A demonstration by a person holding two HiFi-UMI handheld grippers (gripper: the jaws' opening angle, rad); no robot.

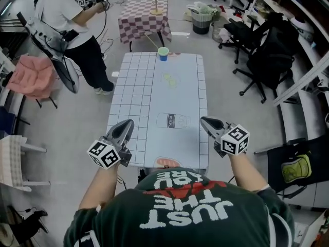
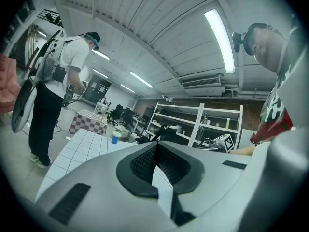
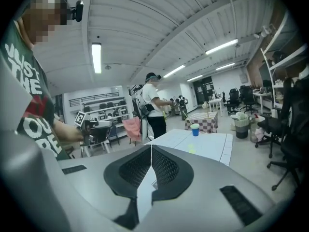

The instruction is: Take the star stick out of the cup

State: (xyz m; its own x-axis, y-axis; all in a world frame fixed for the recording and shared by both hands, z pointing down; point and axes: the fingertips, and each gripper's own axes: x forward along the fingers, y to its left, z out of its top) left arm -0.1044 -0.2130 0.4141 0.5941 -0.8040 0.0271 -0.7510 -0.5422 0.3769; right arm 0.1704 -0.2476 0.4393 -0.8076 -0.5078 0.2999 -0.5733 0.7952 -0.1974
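— Since both grippers hang at the near end of the table (image 1: 139, 86) and the cup (image 1: 163, 53) stands at its far end, have we begun at all?

— We'd say not. This is the approach, with nothing reached for yet. The stick (image 1: 151, 40) sits in the cup, leaning up and left past the table's far edge. We cannot make out its star from here.

— What does the next move ask of us?

— We judge that one gripper must travel the table's length, part its jaws, and close on the stick above the cup's rim. Then it should lift along the stick's lean so the cup doesn't tip.

— And the grippers, left first?

— Our left gripper (image 1: 126, 123), by the table's near left corner, has its jaws pressed together with nothing between them. Our right gripper (image 1: 204, 120), by the near right corner, is the same: tips meeting, holding nothing, touching nothing.
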